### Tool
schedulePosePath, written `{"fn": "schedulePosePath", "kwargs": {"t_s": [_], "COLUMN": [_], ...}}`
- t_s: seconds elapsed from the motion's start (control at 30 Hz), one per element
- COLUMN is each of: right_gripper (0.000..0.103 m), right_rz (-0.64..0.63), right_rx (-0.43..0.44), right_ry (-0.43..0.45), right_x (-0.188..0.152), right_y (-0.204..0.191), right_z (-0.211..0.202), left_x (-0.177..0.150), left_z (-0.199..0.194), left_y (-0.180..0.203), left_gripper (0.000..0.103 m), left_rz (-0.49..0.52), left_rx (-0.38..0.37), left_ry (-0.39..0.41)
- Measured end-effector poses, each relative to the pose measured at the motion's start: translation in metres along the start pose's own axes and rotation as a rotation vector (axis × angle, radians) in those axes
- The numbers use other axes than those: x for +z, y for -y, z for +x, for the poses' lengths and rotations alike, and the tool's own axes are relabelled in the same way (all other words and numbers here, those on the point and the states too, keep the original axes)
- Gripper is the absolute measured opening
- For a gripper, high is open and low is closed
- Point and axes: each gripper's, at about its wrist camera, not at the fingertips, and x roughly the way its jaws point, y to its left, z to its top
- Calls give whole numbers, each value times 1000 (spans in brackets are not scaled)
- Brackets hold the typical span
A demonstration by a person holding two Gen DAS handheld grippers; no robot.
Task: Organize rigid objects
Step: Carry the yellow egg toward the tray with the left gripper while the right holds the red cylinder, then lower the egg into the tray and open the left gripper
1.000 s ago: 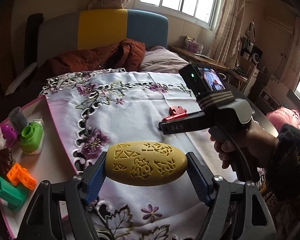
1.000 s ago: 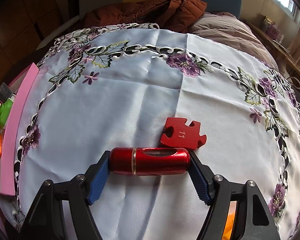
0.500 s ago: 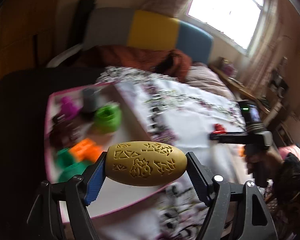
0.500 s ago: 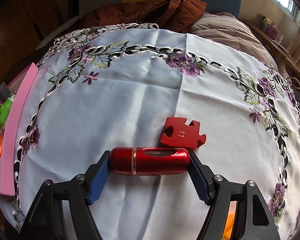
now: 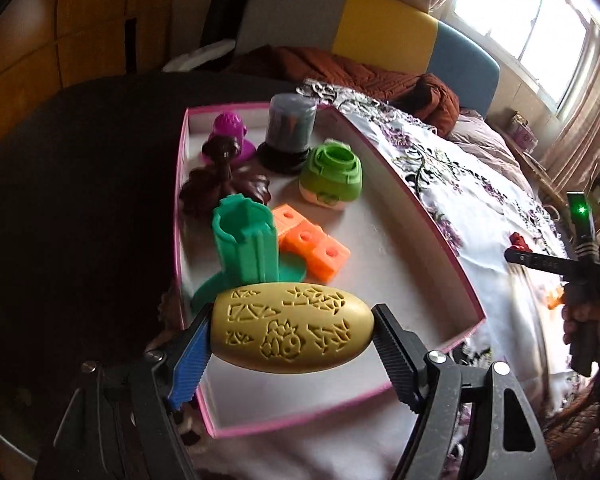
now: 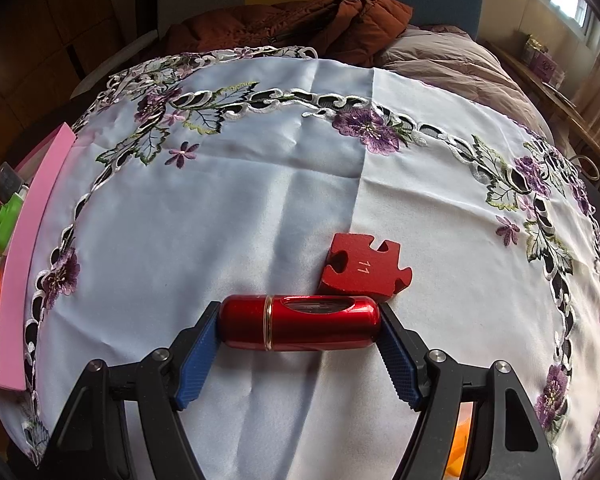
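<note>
Since the earlier frame the left gripper has swung over the pink-rimmed white tray, clamping the carved yellow plastic egg above 6 sorted pieces. Right view: right gripper grips a glossy red cylinder; the red jigsaw piece remains on the embroidered cloth.

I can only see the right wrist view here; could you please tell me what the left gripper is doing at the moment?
Observer: The left gripper is shut on a yellow carved egg, above the near end of the pink box.
Operator: Thank you. Is there free space in the box?
Observer: Yes, its near half is bare white floor; the toys crowd the far end.
Operator: Which toy is nearest the egg?
Observer: A teal cup-shaped piece, upright, beside an orange block.
</note>
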Motion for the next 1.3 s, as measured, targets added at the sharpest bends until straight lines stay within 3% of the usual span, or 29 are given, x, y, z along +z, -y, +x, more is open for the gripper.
{"fn": "schedulePosePath", "kwargs": {"t_s": [0.1, 0.77, 1.3], "right_gripper": [74, 74, 74], "right_rz": [-2, -7, -9], "right_rx": [-2, -7, -11], "right_ry": [0, 2, 4], "right_x": [0, 0, 0], "right_y": [0, -1, -1], "right_z": [0, -1, -1], "left_x": [1, 3, -1], "left_z": [4, -4, -9], "left_y": [1, 13, 20], "left_gripper": [77, 75, 74], "left_rz": [25, 74, 101], "left_rx": [33, 73, 77], "left_ry": [7, 35, 45]}}
